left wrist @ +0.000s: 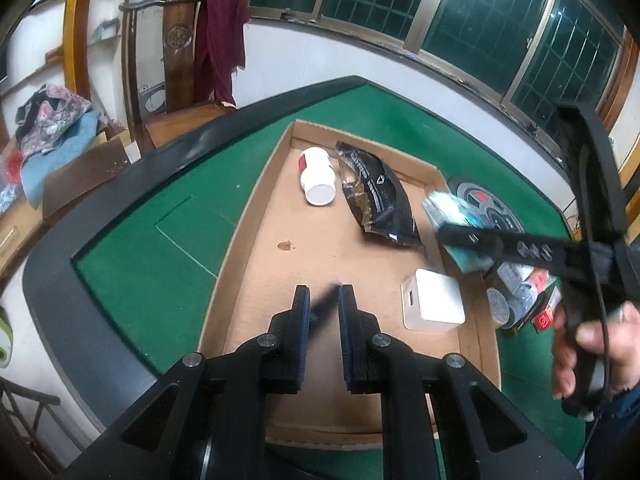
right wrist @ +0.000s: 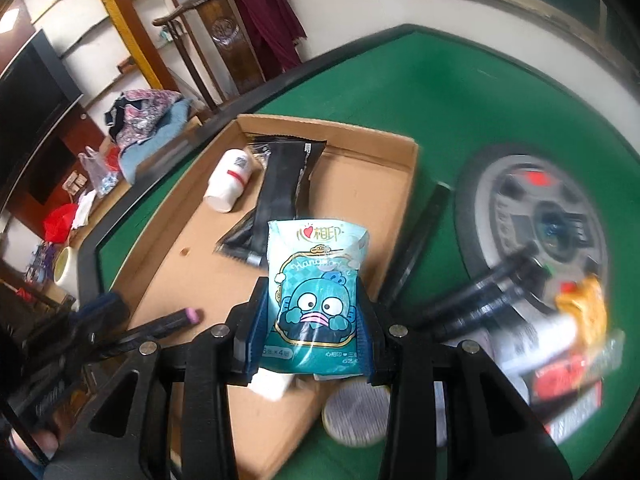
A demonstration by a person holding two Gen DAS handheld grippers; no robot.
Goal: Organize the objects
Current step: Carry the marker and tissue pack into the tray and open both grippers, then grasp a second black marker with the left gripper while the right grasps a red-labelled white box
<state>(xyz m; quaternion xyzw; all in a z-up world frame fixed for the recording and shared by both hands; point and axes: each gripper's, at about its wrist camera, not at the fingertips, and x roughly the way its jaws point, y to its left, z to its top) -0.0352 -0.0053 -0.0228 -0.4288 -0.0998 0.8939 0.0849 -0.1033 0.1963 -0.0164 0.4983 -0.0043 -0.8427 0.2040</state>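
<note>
A shallow cardboard tray lies on the green table. In it lie a white bottle, a black snack pouch and a white box. My left gripper hangs over the tray's near part, shut on a dark marker with a pink tip. My right gripper is shut on a teal tissue pack, held above the tray's right edge.
Right of the tray sit a round grey dial, a pile of small packets and a round tin. A wooden chair with a maroon cloth stands beyond the table, and clothes lie to the left.
</note>
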